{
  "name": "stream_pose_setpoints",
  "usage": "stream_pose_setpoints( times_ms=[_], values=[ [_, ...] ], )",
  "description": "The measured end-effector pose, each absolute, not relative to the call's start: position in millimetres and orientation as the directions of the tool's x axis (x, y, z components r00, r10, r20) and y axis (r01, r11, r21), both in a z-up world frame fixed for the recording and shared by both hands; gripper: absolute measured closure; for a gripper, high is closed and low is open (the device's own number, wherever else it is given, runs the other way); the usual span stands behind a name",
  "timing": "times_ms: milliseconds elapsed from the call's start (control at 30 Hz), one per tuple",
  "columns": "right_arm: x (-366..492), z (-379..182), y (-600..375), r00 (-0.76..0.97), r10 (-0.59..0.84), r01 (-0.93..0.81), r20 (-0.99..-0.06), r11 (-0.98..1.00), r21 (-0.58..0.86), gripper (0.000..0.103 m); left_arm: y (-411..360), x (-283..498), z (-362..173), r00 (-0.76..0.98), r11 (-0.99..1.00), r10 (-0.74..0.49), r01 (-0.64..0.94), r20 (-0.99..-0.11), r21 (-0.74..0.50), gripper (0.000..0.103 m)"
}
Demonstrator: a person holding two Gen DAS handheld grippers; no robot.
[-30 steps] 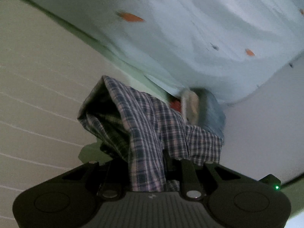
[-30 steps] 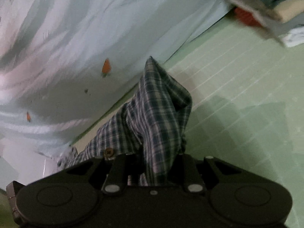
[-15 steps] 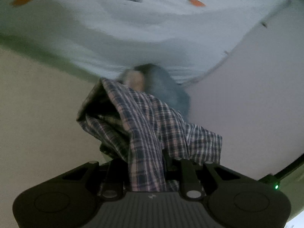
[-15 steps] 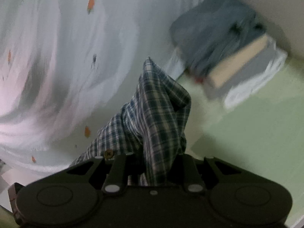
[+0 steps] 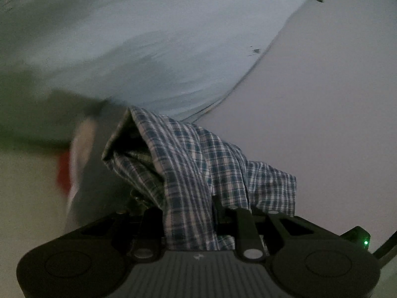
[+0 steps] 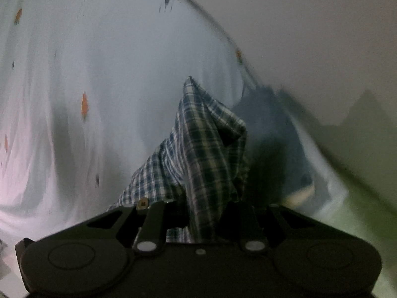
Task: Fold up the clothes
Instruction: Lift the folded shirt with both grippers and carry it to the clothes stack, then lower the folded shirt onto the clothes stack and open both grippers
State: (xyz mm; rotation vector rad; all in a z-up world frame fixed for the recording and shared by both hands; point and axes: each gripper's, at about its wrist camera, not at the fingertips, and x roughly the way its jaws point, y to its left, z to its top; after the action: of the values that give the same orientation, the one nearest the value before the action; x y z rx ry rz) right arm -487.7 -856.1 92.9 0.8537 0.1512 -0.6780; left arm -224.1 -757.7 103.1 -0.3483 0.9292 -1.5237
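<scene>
Now, step: carrying; both grippers hold the plaid shirt (image 5: pixel 193 164) up off any surface, over a pale blue sheet (image 5: pixel 148 49).
Left gripper (image 5: pixel 188 213): clamped on a bunched fold of shirt.
Right gripper (image 6: pixel 201 213): pinched shut on another bunch of it (image 6: pixel 206 149).
Shirt: crumpled, draped forward over both sets of fingers, not spread.
Stack (image 6: pixel 278 154): blurred folded clothes just beyond the right gripper.
Next, I'd judge: lower the shirt onto a flat spot and pull the two grips apart to spread it before creasing.
</scene>
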Motion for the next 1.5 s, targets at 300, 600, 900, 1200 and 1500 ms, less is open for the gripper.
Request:
stream_pose_setpoints(
  times_ms=[300,600,900,1200,1500],
  values=[
    [-452.8,111.9,-953.1,0.724,-0.612,0.662,-0.318,0.489,0.568,0.07,-845.8,-170.6,106.9,-0.058,0.175,-0.939,0.769,-0.34,-0.615,0.066],
    [-410.9,27.6,-1007.9,0.52,-0.697,0.852,-0.494,0.381,0.359,0.028,-866.5,-150.6,36.8,0.144,0.411,-0.839,0.801,-0.525,-0.436,0.029],
    [-413.1,54.6,-961.0,0.457,-0.782,0.888,-0.424,0.425,0.173,0.011,-844.0,-189.1,71.3,0.278,0.418,-0.829,0.884,-0.485,-0.208,0.014],
    [-461.6,78.5,-861.3,0.491,-0.79,0.871,-0.367,0.447,0.203,0.003,-763.5,-263.5,89.2,0.309,0.425,-0.851,0.88,-0.424,-0.211,0.0],
    [-488.6,46.8,-770.5,0.464,-0.749,0.877,-0.473,0.463,0.129,0.003,-683.4,-325.2,62.4,0.327,0.428,-0.826,0.894,-0.459,-0.134,0.0]
  ],
)
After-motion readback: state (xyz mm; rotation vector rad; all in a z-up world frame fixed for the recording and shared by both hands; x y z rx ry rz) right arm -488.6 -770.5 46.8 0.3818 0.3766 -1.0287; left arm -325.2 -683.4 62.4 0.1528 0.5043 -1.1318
